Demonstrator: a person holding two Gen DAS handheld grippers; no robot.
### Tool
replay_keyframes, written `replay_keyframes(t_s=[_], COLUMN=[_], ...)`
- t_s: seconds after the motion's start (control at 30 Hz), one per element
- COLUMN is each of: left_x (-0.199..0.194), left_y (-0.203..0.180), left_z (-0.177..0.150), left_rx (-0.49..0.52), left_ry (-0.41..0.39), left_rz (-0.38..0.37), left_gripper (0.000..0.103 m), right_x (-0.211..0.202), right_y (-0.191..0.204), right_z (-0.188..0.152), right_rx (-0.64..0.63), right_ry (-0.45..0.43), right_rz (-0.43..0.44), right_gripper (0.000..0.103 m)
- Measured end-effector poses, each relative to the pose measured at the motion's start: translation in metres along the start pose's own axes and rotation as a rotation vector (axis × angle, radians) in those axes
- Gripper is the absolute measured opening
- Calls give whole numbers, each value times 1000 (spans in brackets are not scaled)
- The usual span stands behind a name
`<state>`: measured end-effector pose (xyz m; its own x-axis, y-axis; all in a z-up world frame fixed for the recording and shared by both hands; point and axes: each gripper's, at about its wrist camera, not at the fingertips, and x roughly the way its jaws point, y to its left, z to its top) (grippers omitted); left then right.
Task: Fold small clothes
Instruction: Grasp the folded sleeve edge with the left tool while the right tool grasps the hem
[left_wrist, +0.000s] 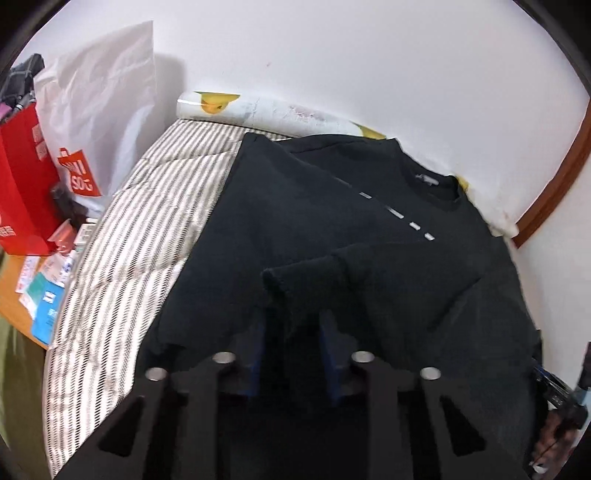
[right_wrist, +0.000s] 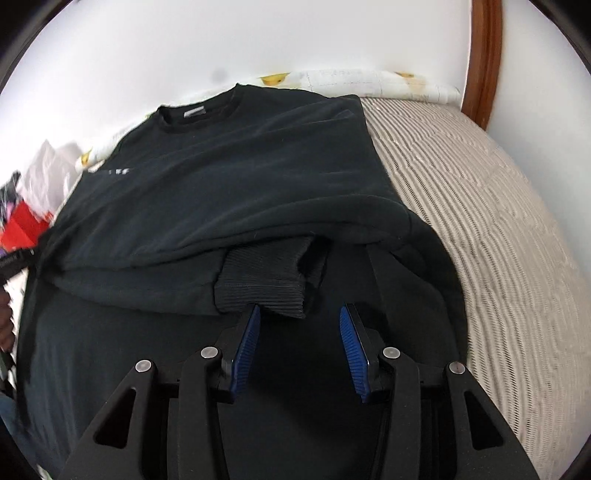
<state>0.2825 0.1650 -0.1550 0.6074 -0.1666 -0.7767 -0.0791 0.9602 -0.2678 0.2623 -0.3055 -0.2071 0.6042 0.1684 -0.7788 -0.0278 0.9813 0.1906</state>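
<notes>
Left wrist view: my left tongs (left_wrist: 291, 325) look clamped on the ribbed cuff (left_wrist: 295, 284) of the black sweatshirt (left_wrist: 295, 206), which lies on the striped bed (left_wrist: 140, 229) with its collar toward the wall; open bed lies to the left, bags (left_wrist: 55, 147) beyond. Right wrist view: my right tongs (right_wrist: 300, 314) stand apart, empty, the other cuff (right_wrist: 262, 280) directly ahead, touching one pad (right_wrist: 249, 339); I judge this arm nearer, with free bed (right_wrist: 480, 221) rightward.

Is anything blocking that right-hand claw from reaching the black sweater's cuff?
Nothing visible: the right gripper is open, and the ribbed cuff of the black sweatshirt lies just ahead of its fingertips, uncovered.
</notes>
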Motion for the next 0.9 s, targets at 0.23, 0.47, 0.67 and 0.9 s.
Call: replay_keyframes(t_s=[0.23,0.47,0.67,0.9], left_x=[-12,-22,-31,-36], left_y=[-3,-6,-14,-9], left_z=[8,20,29,45], left_rx=[-1,-4,0,-2], left_ry=[-23,-51,-80,-107], left_rz=[-11,-34,-37,-23], left_gripper=[7,6,6,6], right_x=[6,-14,16,11], right_y=[-6,-11,-4,-5], right_z=[19,12,22,49], right_rx=[97,90,89,37], right_ry=[15,8,28,-94], right_rz=[126,167,112,56], right_gripper=[45,56,56,11])
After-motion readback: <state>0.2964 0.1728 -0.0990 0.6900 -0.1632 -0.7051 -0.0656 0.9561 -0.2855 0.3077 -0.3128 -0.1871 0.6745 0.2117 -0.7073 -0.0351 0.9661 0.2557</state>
